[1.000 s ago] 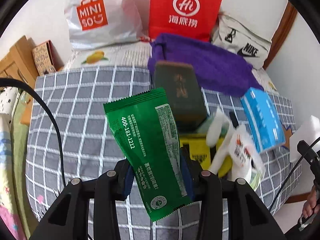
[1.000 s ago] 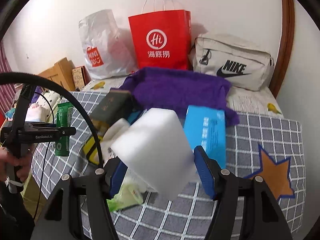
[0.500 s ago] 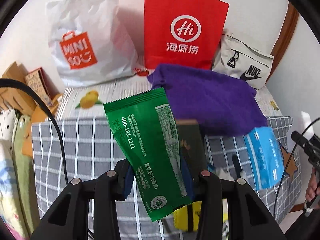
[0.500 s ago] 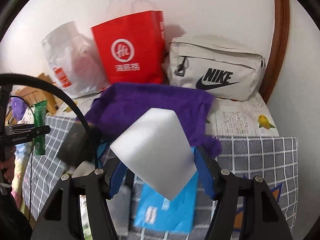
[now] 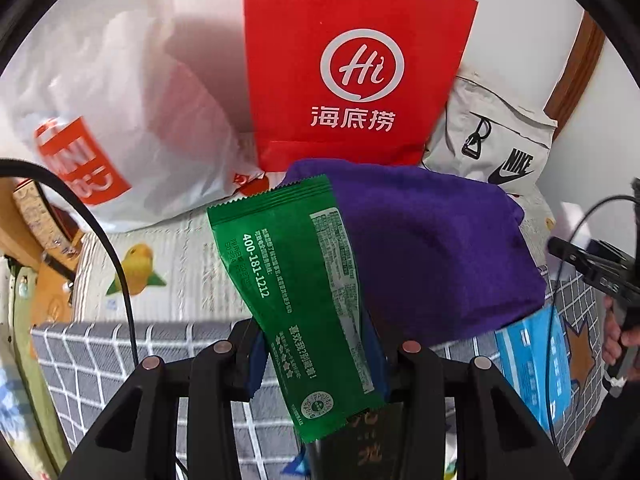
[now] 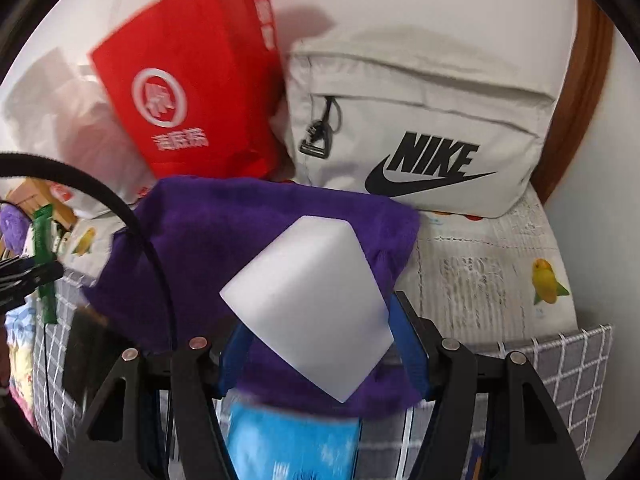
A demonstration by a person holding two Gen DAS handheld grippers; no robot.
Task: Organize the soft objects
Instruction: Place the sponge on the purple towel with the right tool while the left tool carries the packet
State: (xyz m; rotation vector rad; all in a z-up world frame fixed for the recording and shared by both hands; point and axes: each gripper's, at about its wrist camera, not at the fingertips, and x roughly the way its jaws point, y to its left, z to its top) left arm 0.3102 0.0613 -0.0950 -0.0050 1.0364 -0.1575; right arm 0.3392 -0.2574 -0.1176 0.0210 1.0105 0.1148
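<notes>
My left gripper (image 5: pixel 320 364) is shut on a green foil packet (image 5: pixel 296 292), held upright above the bed. My right gripper (image 6: pixel 320 344) is shut on a white sponge block (image 6: pixel 312 304), held above a purple towel (image 6: pixel 224 240). The purple towel (image 5: pixel 432 248) lies in front of a red paper bag (image 5: pixel 352 64) and a beige Nike bag (image 6: pixel 420 128). The left gripper with its green packet (image 6: pixel 42 256) shows at the far left of the right wrist view. The right gripper's body (image 5: pixel 600 276) shows at the right edge of the left wrist view.
A white Miniso plastic bag (image 5: pixel 100 128) stands left of the red bag (image 6: pixel 192 96). A blue tissue pack (image 5: pixel 536 360) and a dark box (image 5: pixel 360 440) lie on the grey checked blanket (image 5: pixel 100 364). A wooden frame (image 6: pixel 576 100) borders the right. Cardboard boxes (image 5: pixel 36 224) sit at the left.
Both grippers have moved forward toward the bags at the wall, still holding the packet and the sponge. The bags now look larger and closer.
</notes>
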